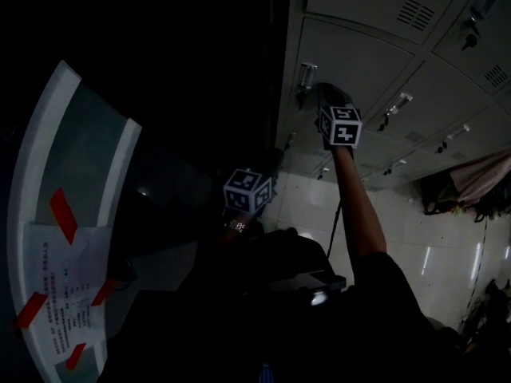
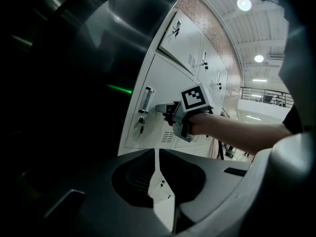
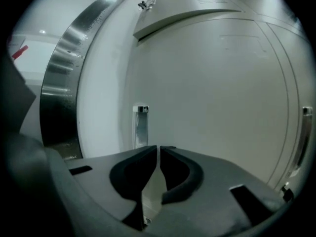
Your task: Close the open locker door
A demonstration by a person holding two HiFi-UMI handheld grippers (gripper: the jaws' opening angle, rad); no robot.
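The locker door [image 3: 212,93] is seemingly being pushed by the right gripper [image 3: 159,149] — jaws pinched together, empty; slipping off the smooth panel is being risked.

Grey left gripper [image 2: 157,154] and right gripper [image 3: 158,149], dark fingers [image 3: 180,174]; black-and-white marker cube [image 1: 339,126] each. Metal wristwatch [image 1: 237,226], thin black cable [image 1: 332,234], dark short sleeve [image 1: 391,286].
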